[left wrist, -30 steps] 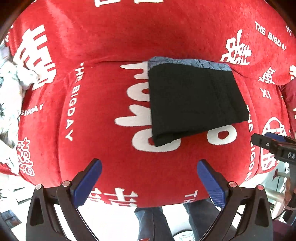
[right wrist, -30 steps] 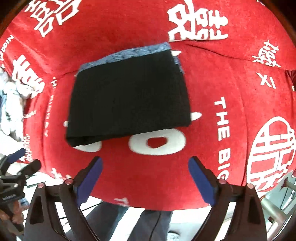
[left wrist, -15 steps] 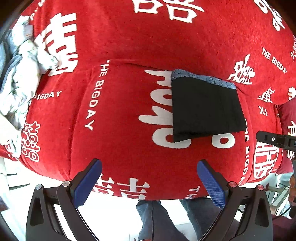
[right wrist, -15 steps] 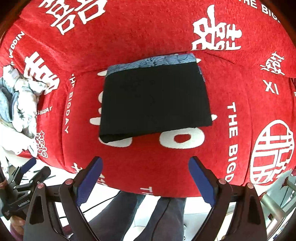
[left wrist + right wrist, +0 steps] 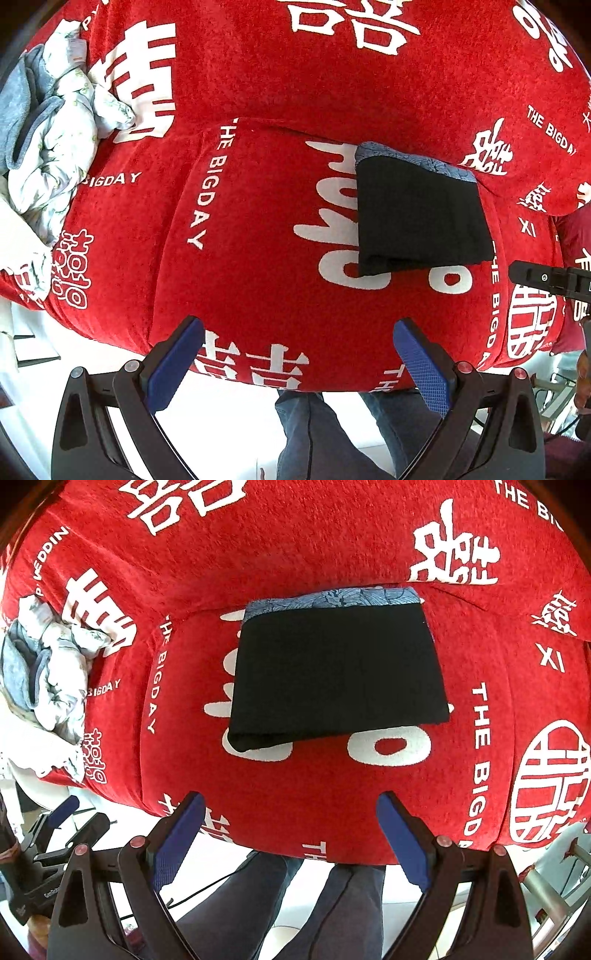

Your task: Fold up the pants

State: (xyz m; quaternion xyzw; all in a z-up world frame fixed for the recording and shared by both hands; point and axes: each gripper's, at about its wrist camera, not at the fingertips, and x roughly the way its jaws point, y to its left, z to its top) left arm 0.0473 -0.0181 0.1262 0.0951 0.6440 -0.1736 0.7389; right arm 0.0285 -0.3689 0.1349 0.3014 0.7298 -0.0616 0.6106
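Pants (image 5: 338, 675) lie folded on red cushion (image 5: 295, 786); both grippers' fingers (image 5: 177, 363) (image 5: 402, 838) spread wide, empty.

Each tool has black triangular-cutout arms, red-capped pivot screws and blue, grid-textured pads: the left tool (image 5: 298, 363), the right tool (image 5: 291, 836). The person's legs (image 5: 288, 904) wear dark blue-grey trousers.

The folded pants (image 5: 338, 672) are black with a blue leaf-patterned band along the far edge, the sofa cover (image 5: 303, 554) is red with white lettering and characters, the crumpled laundry (image 5: 55, 147) white and grey-blue, and the tongs' pads (image 5: 421, 365) blue.
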